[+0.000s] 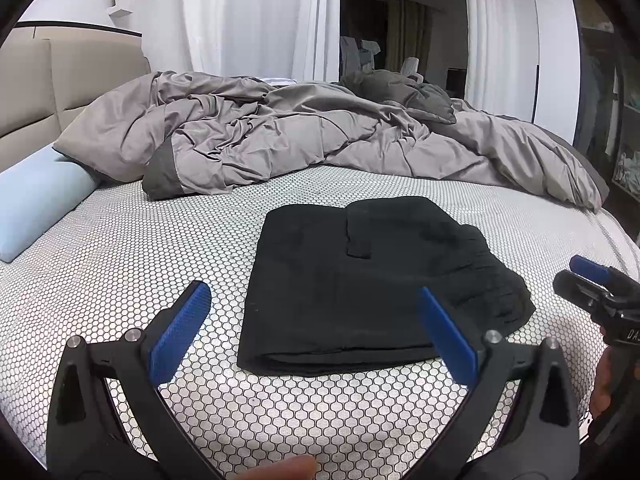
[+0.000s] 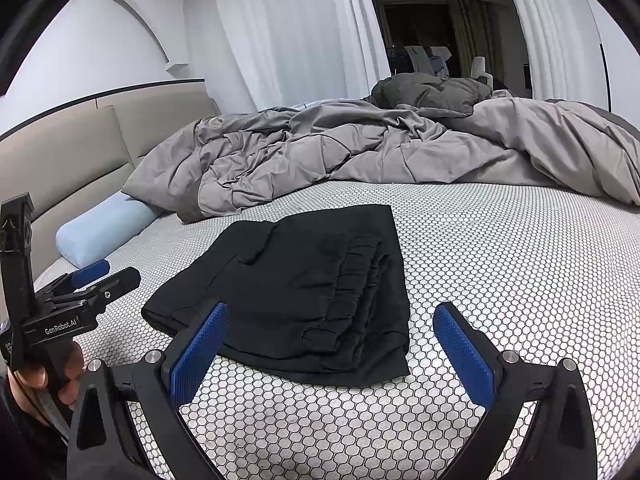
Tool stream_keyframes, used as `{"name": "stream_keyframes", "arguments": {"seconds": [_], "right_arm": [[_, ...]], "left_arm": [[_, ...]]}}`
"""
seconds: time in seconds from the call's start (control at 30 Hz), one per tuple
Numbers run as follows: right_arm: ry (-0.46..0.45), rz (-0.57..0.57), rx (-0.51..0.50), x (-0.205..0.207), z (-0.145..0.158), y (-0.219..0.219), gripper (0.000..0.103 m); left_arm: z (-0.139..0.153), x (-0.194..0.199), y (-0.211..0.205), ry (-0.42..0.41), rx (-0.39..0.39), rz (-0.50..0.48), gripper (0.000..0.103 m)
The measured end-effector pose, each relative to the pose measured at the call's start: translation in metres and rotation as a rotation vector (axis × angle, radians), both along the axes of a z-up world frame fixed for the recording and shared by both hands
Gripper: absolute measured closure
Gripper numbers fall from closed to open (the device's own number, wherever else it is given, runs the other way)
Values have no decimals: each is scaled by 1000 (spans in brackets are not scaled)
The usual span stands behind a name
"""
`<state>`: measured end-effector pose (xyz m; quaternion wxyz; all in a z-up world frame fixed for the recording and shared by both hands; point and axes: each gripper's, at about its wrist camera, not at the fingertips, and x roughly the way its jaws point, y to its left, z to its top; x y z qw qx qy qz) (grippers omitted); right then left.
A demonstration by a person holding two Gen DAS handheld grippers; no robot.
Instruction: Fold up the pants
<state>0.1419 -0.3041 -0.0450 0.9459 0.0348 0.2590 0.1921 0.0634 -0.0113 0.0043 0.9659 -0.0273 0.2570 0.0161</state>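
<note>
Pants [image 1: 372,280] lie folded into compact stack on bed [image 1: 120,280], at 12 o'clock from both grippers. Left gripper [image 1: 316,308] spread wide, holding nothing; right gripper [image 2: 332,328] likewise. Fold looks finished. Best finish: press waistband [image 2: 360,280] edge at 1 o'clock flat, square corners, lift straight off.

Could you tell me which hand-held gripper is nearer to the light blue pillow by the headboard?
Left. The left hand-held gripper hovers open just short of the pillow, while the right hand-held gripper is open across the folded black pants from it.
</note>
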Motion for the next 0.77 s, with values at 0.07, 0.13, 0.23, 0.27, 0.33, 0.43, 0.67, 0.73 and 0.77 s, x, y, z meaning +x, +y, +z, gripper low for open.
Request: {"name": "stream_keyframes", "arguments": {"seconds": [0.07,0.13,0.23,0.27,0.33,0.43,0.67,0.73,0.77], "right_arm": [[0,1,-3,0,0,0,0],[0,0,-3,0,0,0,0],[-2,-1,-3,0,0,-1,0],[-4,-1,-4,0,0,-1,0],[-2,1,-5,0,-1,0,0],[-3,4,-10,0,-1,0,0],[-4,10,-16,0,-1,0,0],[-3,12,-16,2,-2,-1,0],[-2,13,-16,2,-2,-1,0]], "left_arm": [[0,0,1,-1,0,1,1],[0,-1,1,-6,0,10,1],[1,-1,0,-8,-8,17,1],[1,-2,-1,-8,-10,21,1],[2,-2,-2,-8,-14,26,1],[2,-3,-5,-6,-15,30,1],[2,-5,-10,-13,-7,25,1],[1,-4,-12,-11,3,30,1],[0,-4,-11,-10,0,29,1]]}}
